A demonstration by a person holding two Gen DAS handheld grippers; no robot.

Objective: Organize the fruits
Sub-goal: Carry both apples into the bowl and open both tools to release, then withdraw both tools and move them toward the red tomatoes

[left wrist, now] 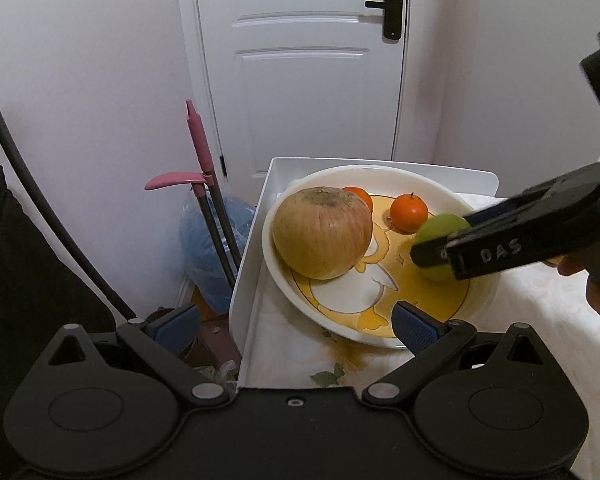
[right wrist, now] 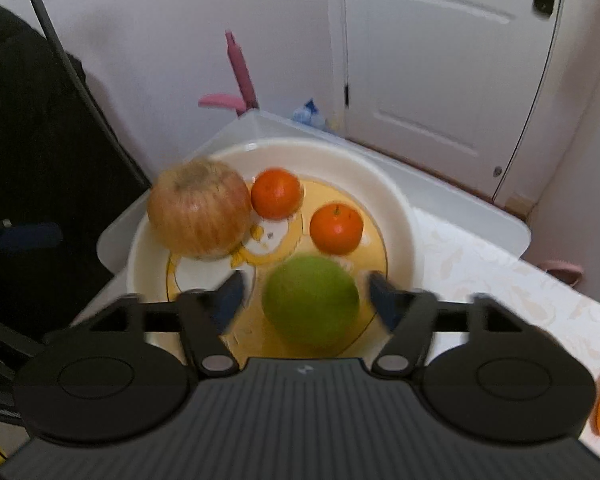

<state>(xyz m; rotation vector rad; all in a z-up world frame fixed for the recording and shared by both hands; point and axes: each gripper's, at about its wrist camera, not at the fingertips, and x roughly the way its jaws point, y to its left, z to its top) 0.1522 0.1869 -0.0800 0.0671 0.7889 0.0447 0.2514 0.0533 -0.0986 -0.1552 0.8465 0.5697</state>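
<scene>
Largest first: white plate [right wrist: 396, 216] with yellow duck print, directly ahead of both tongs, sitting on a white tray [left wrist: 248, 264].

Big apple [right wrist: 199, 216], yellowish with red streaks and a brown russet crown, ahead and left of the right gripper [right wrist: 306, 300], resting against the plate's left wall. Probably heavy, firm, waxy-smooth; best taken across the widest middle, jaws spread fully, since a grip near the crown would likely slide off.

Green fruit [right wrist: 311, 300], round, matte, plain green (blurred, so skin detail unreadable), lying between the right gripper's blue pads [right wrist: 230, 300]. Jaws wide, gaps visible on both sides, nothing clamped. Likely firm and moderately heavy, prone to rolling on the glazed plate; equator the sensible place to close on.

Two small oranges [right wrist: 277, 193] [right wrist: 336, 227], glossy bright skin, just beyond the green fruit, the nearer one showing a stem. Probably light, slightly soft; gentle squeeze at the sides.

Left gripper [left wrist: 296, 326] spread wide, empty, hovering at the plate's near rim.
</scene>
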